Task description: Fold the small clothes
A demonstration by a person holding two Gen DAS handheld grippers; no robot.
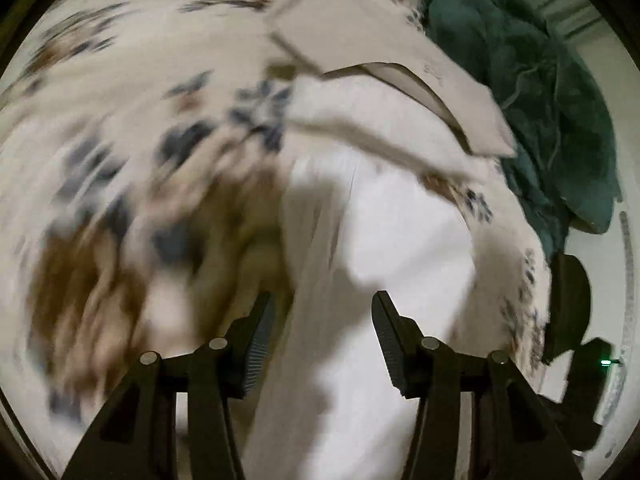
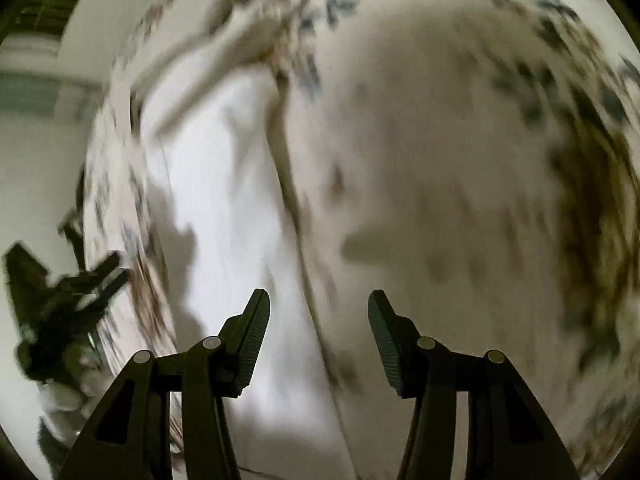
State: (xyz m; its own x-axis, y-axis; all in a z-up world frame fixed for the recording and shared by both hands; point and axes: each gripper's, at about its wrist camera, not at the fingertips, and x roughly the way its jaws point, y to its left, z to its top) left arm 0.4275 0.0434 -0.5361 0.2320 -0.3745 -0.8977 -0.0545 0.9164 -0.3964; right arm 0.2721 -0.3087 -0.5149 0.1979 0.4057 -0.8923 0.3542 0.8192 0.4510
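Observation:
A white garment lies stretched out on a floral bedsheet, with a beige folded piece at its far end. My left gripper is open just above the near part of the white garment, holding nothing. In the right wrist view the same white garment runs up the left-centre of the floral sheet. My right gripper is open above the garment's right edge, holding nothing. The left gripper shows blurred at that view's left edge. Both views are motion-blurred.
A dark green cloth heap lies at the right of the sheet, beyond the beige piece. A dark object with a small green light sits at the right edge. A pale wall stands at the left.

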